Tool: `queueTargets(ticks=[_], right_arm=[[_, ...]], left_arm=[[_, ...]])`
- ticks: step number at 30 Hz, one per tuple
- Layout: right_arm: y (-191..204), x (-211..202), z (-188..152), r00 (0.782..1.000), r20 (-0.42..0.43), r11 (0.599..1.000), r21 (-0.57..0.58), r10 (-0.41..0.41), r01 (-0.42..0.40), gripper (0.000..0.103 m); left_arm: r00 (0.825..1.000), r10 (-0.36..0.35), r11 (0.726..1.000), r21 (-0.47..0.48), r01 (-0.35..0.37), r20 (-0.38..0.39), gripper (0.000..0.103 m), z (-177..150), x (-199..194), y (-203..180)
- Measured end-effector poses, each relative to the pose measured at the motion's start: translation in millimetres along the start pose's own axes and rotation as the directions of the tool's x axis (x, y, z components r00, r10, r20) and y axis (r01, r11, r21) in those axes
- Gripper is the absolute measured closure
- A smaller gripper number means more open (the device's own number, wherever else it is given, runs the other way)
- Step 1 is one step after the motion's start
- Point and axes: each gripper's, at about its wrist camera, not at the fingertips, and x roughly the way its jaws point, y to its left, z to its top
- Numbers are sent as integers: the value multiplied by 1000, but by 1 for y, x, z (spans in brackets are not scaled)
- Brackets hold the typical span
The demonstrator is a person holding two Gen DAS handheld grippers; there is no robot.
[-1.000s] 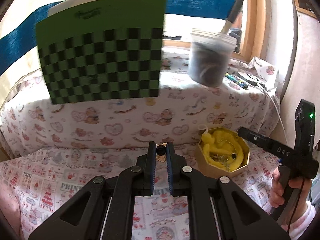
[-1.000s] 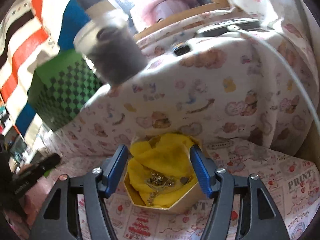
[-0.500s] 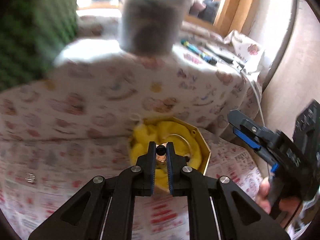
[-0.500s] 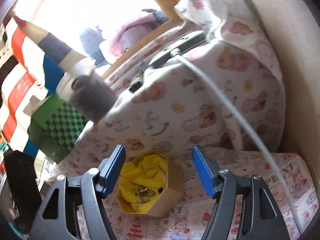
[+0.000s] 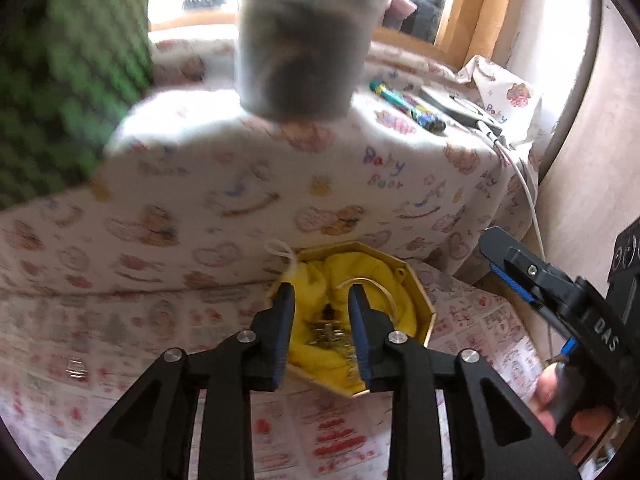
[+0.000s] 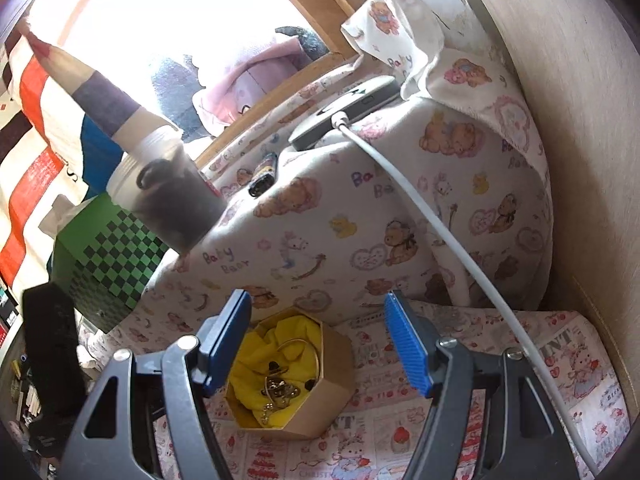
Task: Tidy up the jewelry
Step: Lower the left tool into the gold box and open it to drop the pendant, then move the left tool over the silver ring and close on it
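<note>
An octagonal cardboard box lined with yellow cloth sits on the printed cloth; gold jewelry and a small dark piece lie inside. My left gripper is open right above the box, nothing between its jaws. In the right wrist view the same box holds the gold jewelry and a thin hoop. My right gripper is open and empty, raised behind and to the right of the box; it also shows in the left wrist view.
A padded ledge covered in bear-print cloth rises behind the box. On it stand a clear tub of dark items, a green checkered box, pens and a device with a white cable. A small ring lies left.
My left gripper has moved right over the box and opened; the small dark piece it held now lies in the box. My right gripper pulled back to the right.
</note>
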Motion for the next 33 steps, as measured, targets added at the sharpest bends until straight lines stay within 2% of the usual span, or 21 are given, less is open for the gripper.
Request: queueTargets(ticks=[2,5,7,10,14,17,19,22,26,28,33], right_arm=[[8,-2,-1,1000,7,999,-34,-8,9,36],[22,-7,-3,1000,26,996,-91,-16,18,36],[30,-9,-5,999,31,992,-122,-11,15,33],[44,-13,-8,998,51,985,-173,-21,29,30],[66,-18,-17,996,76,963,-262,-46,65,25],[79,-23,-23,995,90,952,-300,-32,58,19],[85,-26,-27,994,103,946,-319,-30,62,16],[92,-29,-31,992,124,936,-344,-32,74,9],[99,-31,-36,988,150,924,-369,-44,97,0],[100,-29,-38,987,152,921,-375,-54,108,0],[97,-18,-43,985,149,916,-377,-86,137,0]], left_arm=[[998,37,999,22,-38,41,75,0,-17,6],[990,73,997,18,-76,124,61,-3,-49,20],[980,94,995,7,-97,175,51,-10,-72,33],[958,158,987,-18,-158,241,45,-23,-96,51],[941,217,975,-11,-222,259,45,-28,-106,65],[929,227,973,-30,-229,292,31,-28,-117,75],[914,245,969,-47,-243,324,22,-32,-127,82],[877,329,943,-72,-325,352,16,-36,-133,89],[866,352,934,-73,-350,355,11,-42,-134,104],[861,355,933,-81,-350,365,4,-45,-132,113],[840,347,935,-83,-345,418,1,-63,-120,134]])
